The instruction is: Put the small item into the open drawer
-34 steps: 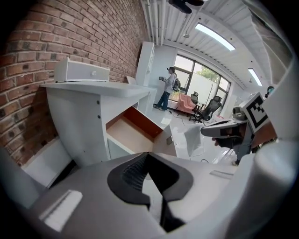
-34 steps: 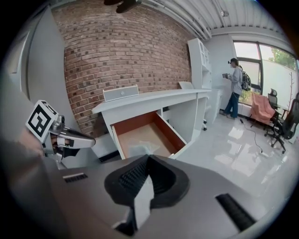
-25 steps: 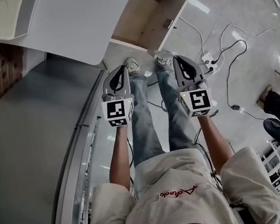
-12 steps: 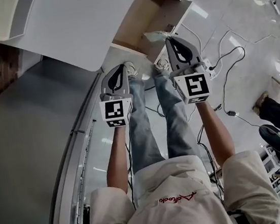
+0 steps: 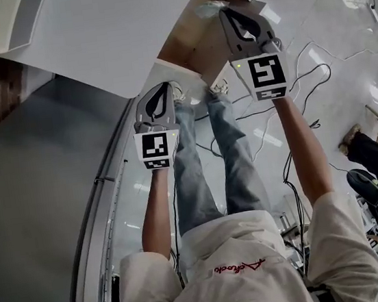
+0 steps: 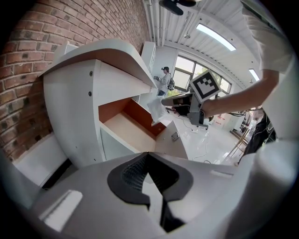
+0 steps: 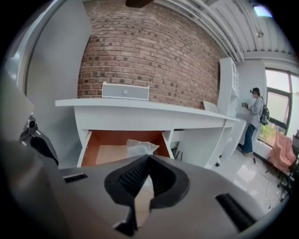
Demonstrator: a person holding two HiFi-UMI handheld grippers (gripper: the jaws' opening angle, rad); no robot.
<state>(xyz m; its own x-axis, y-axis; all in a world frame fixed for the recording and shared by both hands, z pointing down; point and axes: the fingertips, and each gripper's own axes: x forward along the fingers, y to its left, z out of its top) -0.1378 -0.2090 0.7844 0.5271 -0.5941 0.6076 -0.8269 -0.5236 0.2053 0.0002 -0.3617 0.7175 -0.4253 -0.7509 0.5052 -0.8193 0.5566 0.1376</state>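
Right gripper (image 5: 222, 12) has pushed forward since a second ago, from down by the person's jeans (image 5: 234, 154) out to the open drawer (image 5: 185, 40), and it took the small item with it. That item looks like a crumpled clear plastic bag (image 5: 207, 5). The right fingers are clamped on its near end, and the rest sticks out past the tips and hangs above the drawer's wooden bottom. From the left gripper view it sits over the opening, up around rim height, not resting on anything as far as I can see.

Left gripper (image 5: 160, 92) has barely budged. It's hanging back on the near left, just short of the white table (image 5: 104, 33), fingers pressed together with nothing between them.

Other stuff: a white box (image 7: 125, 90) sits on the table against the brick wall (image 7: 154, 51), cables (image 5: 316, 68) snake over the shiny floor on the right, and a person (image 7: 254, 122) stands far off by the windows.
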